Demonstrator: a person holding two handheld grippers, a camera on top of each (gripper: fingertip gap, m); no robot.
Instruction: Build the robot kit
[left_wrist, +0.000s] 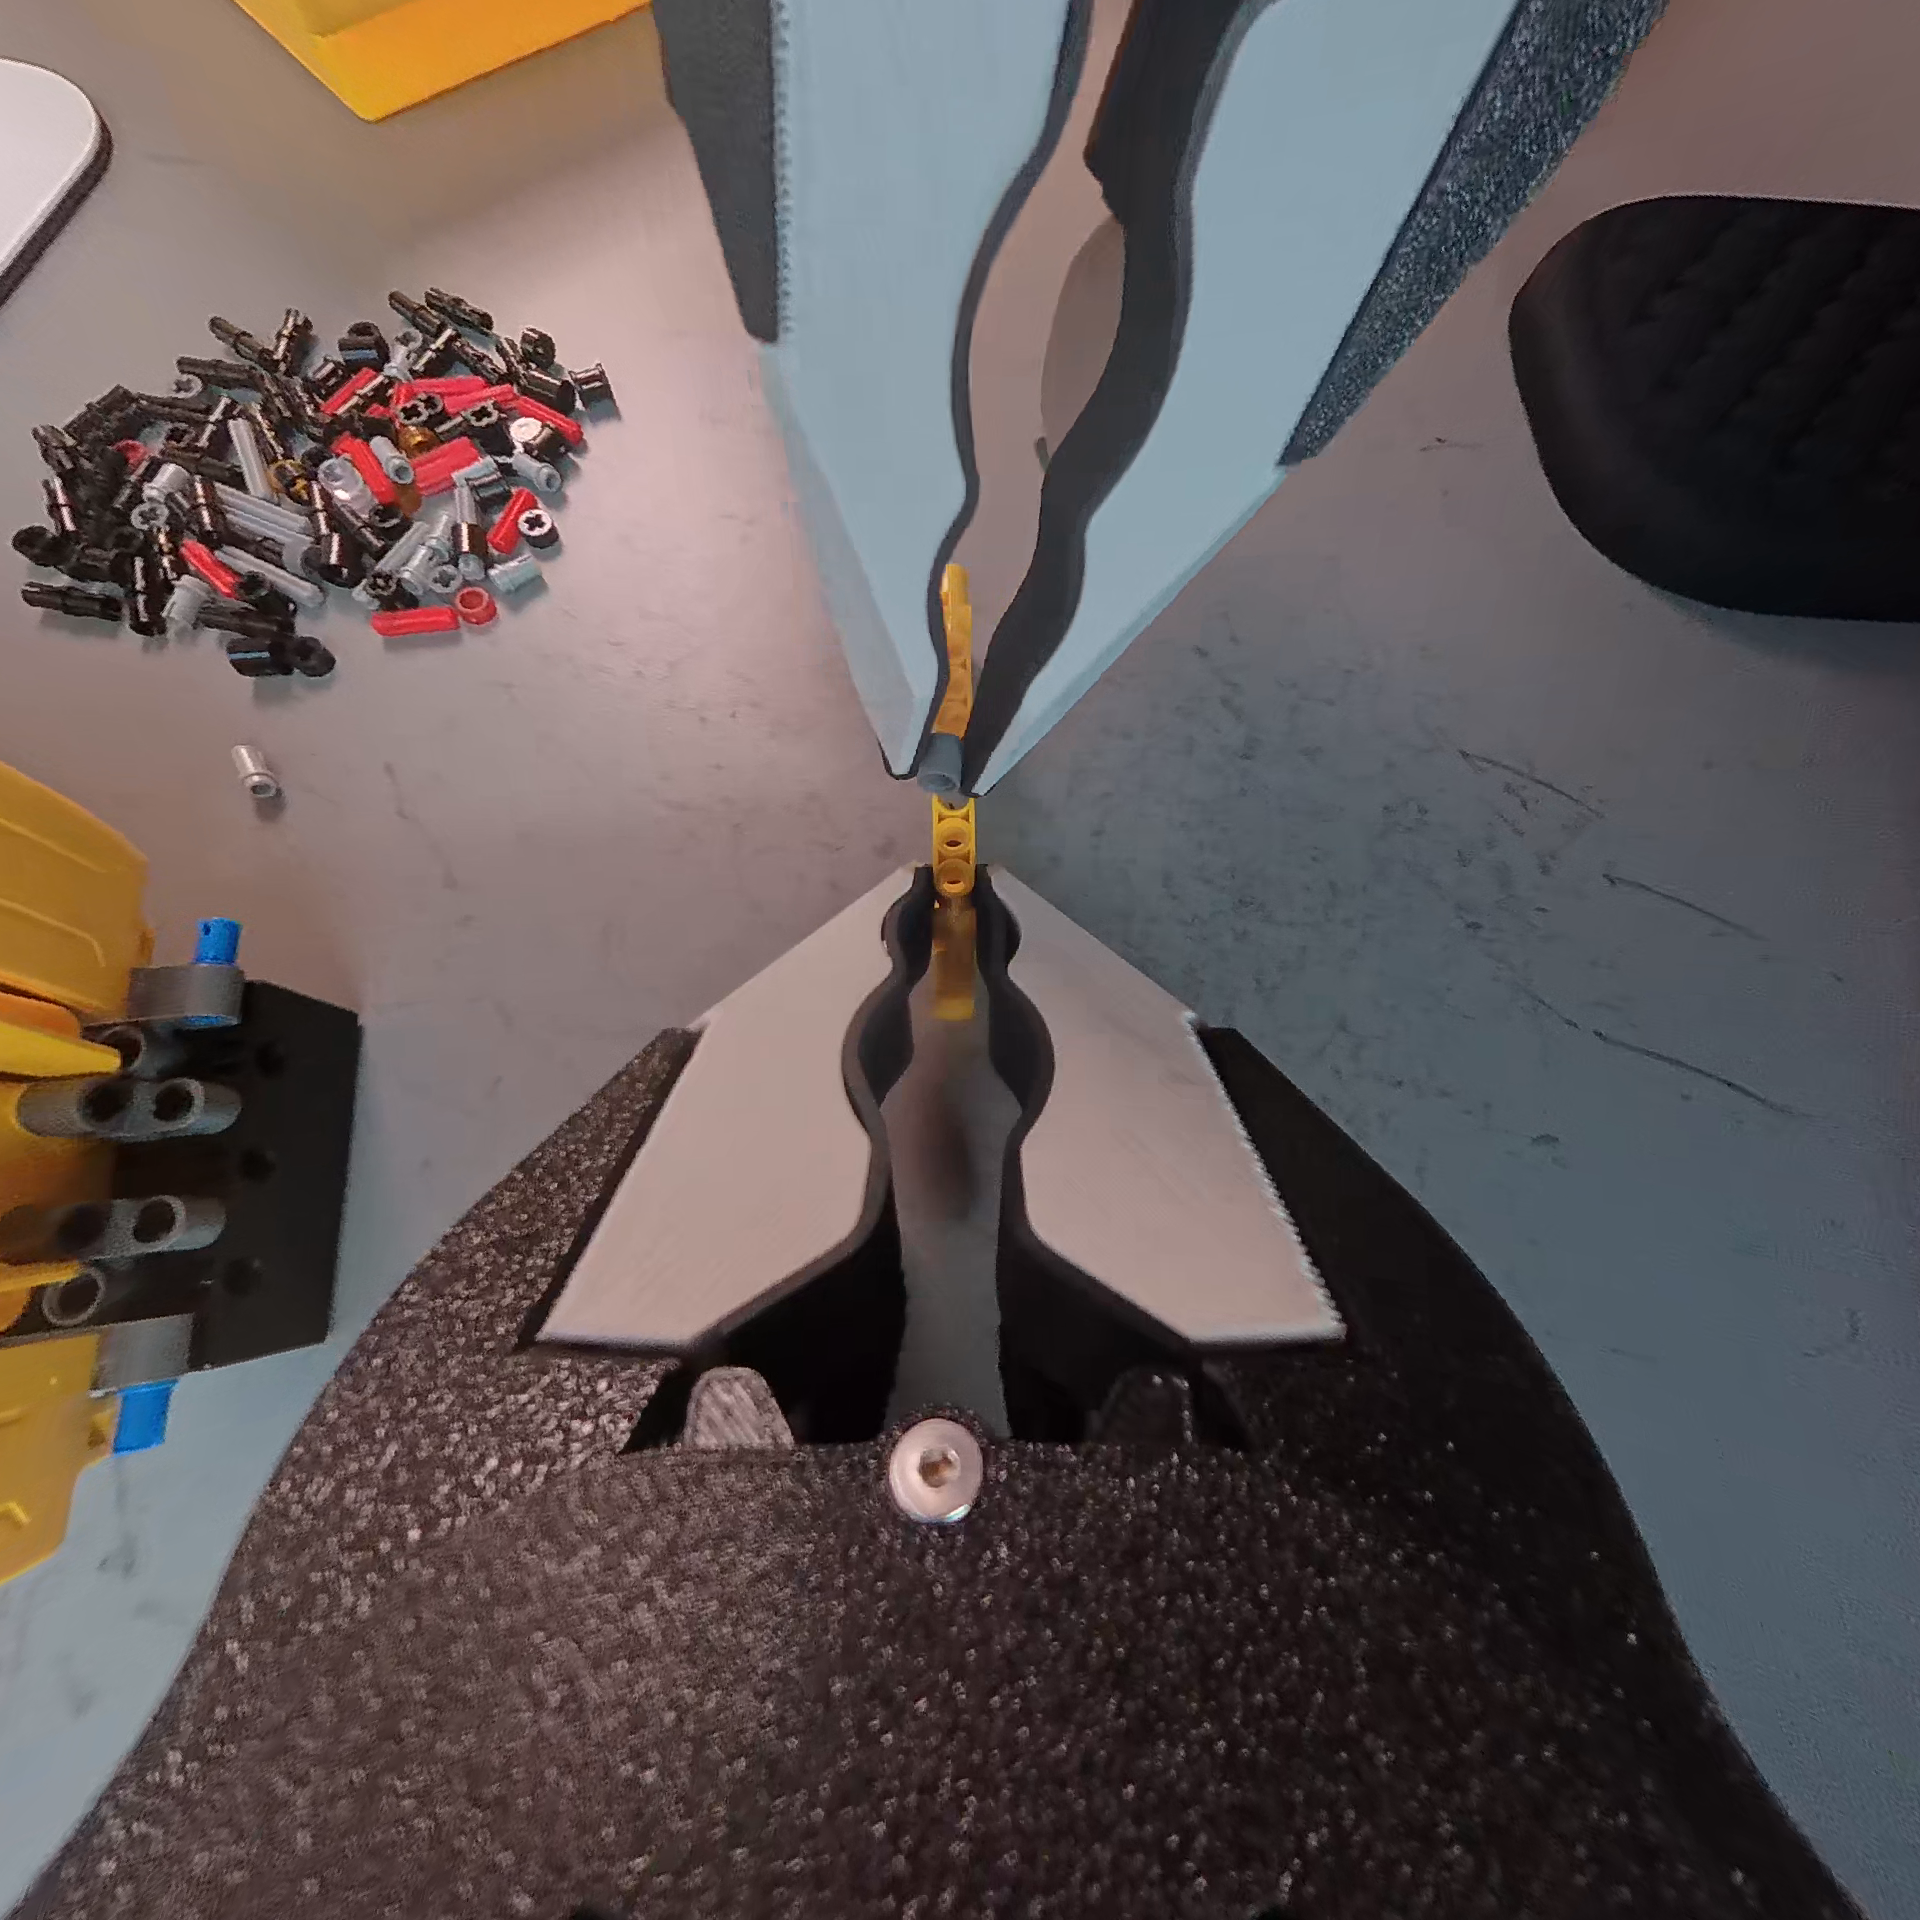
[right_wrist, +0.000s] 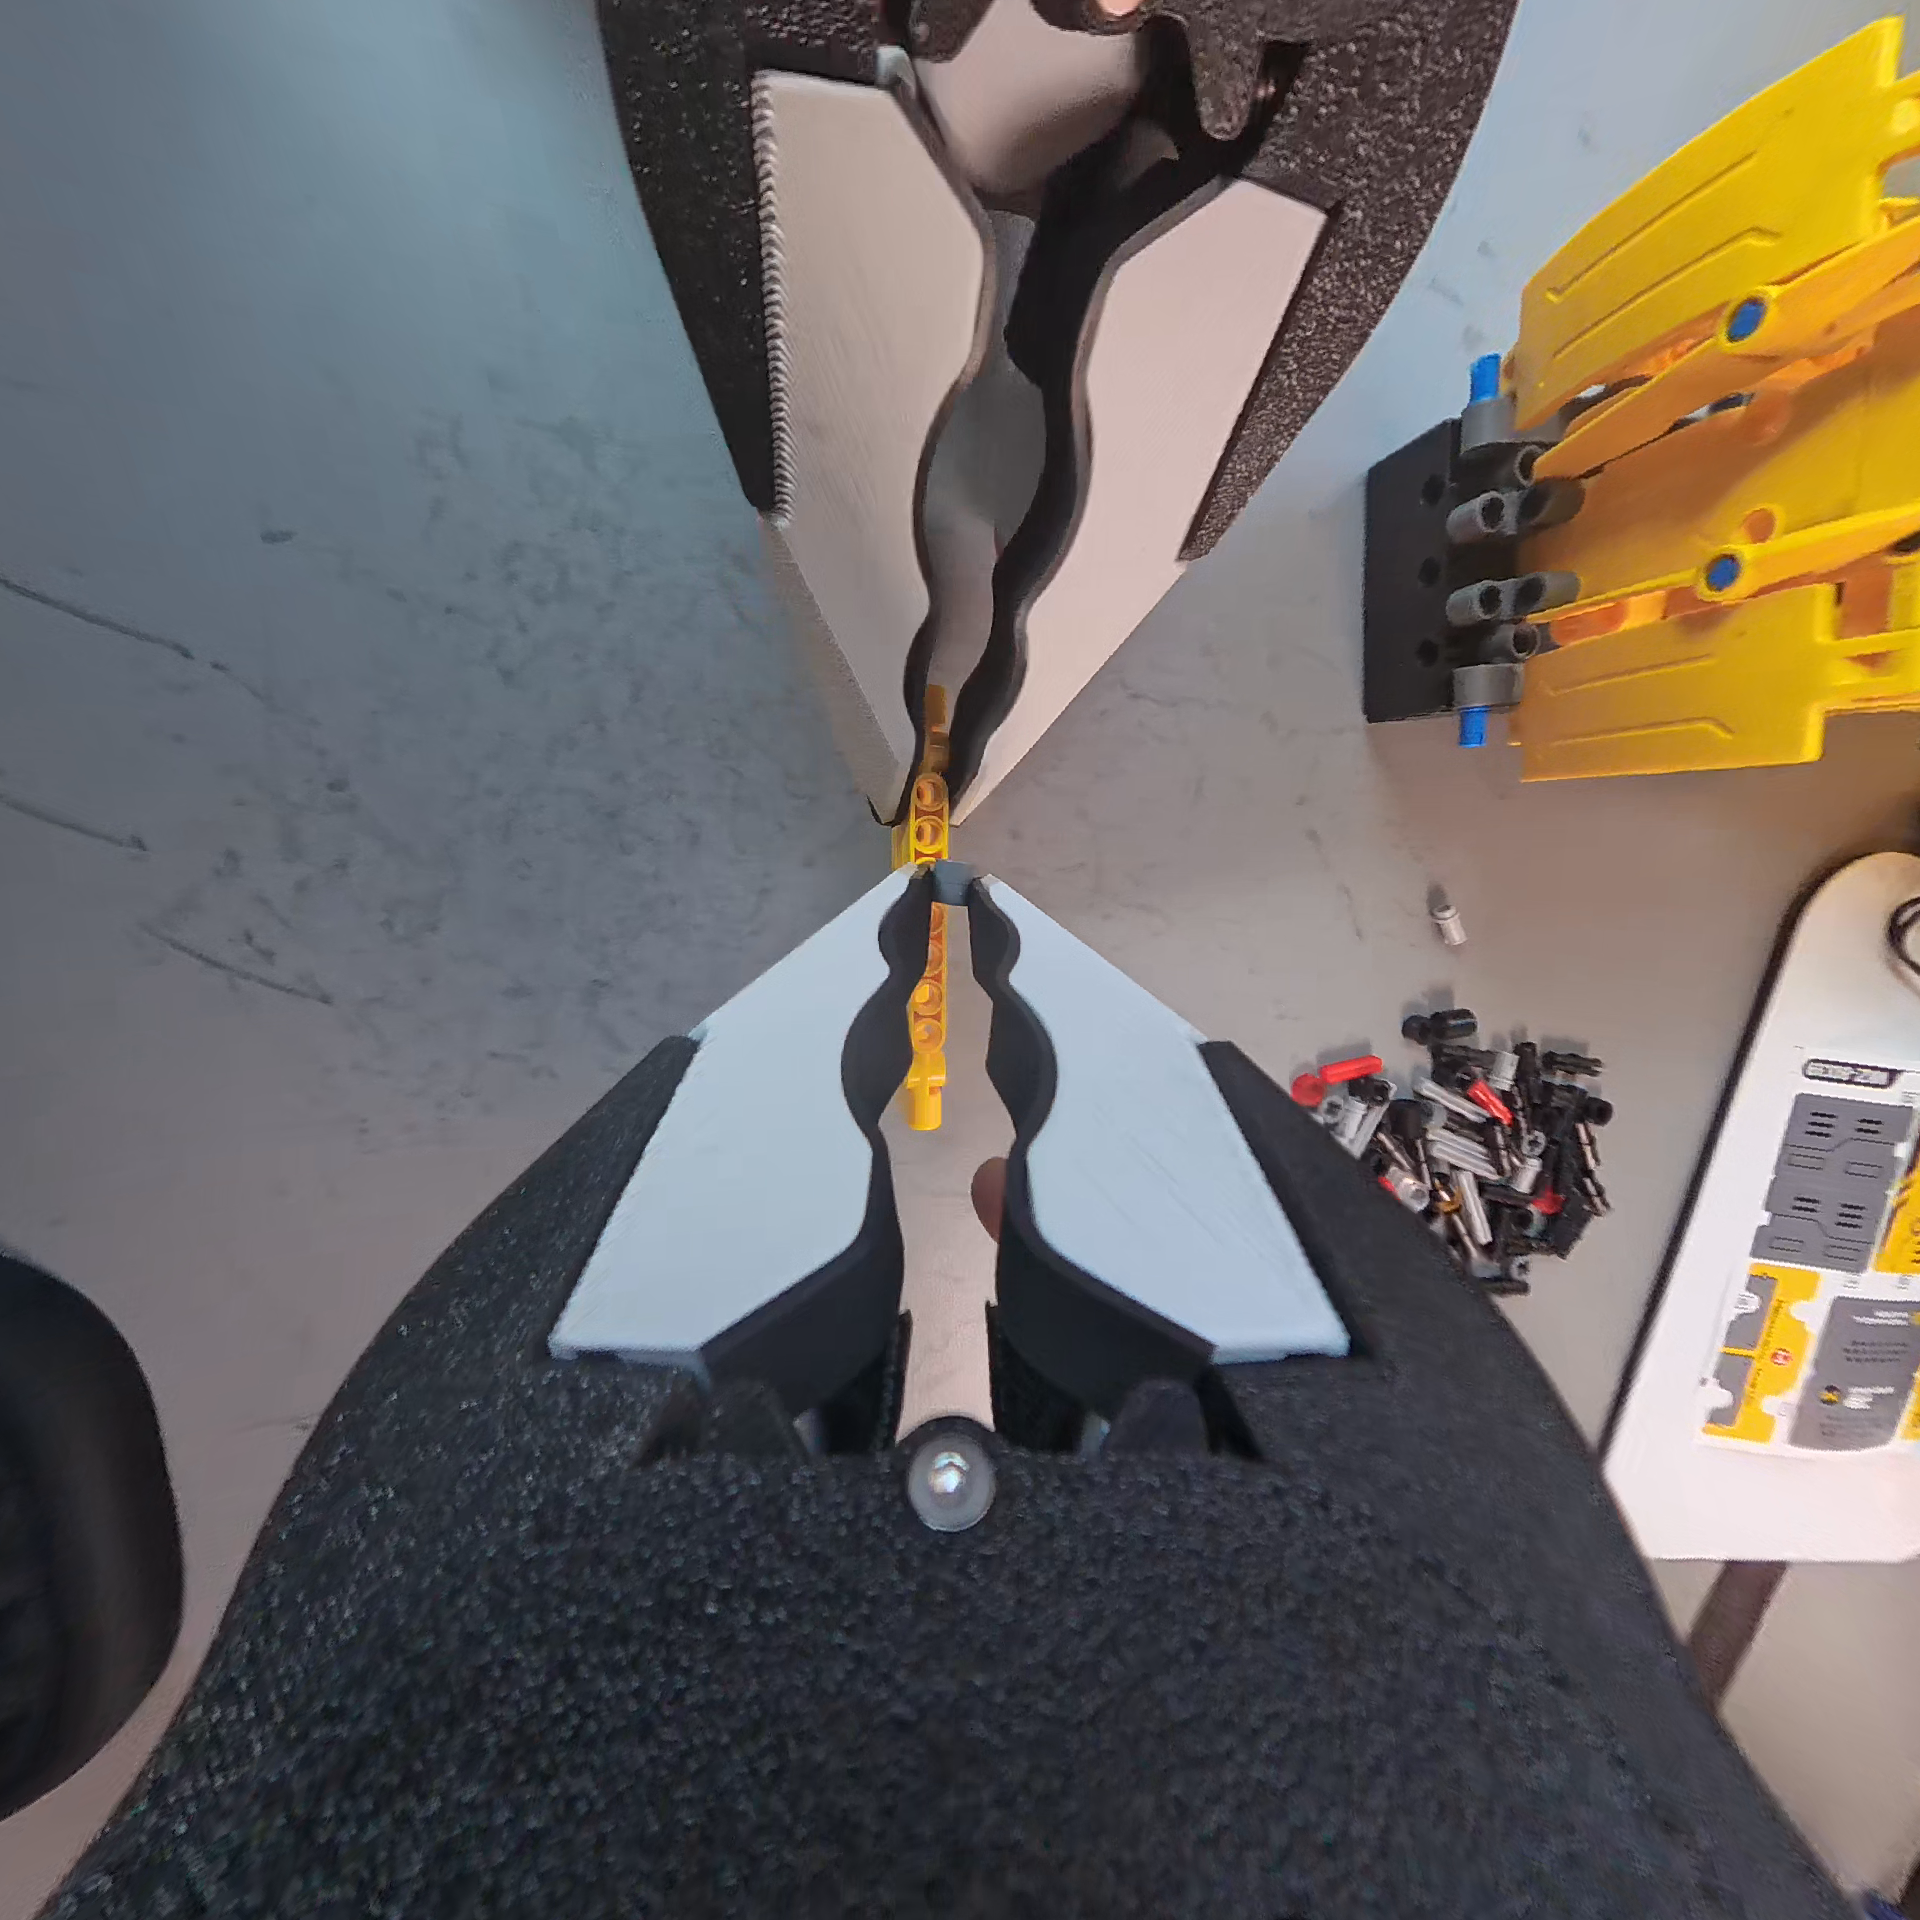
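While tip-to-tip, left gripper (left_wrist: 951, 881) on yellow beam (left_wrist: 953, 831), right gripper (right_wrist: 949, 885) on grey bush (right_wrist: 950, 877).

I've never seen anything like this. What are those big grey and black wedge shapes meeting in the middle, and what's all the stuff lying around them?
They are two hand-held claws, each carrying its own camera that looks along its two fingers. So each picture shows one claw from behind and the other facing it.

The left claw is shut on a thin yellow plastic beam with round holes. The right claw pinches a small grey plastic sleeve right against that beam.

On the grey scuffed tabletop lie a heap of small black, red and grey plastic pins, one stray grey pin, a partly built yellow panelled model on a black block, and a white sheet of printed stickers.
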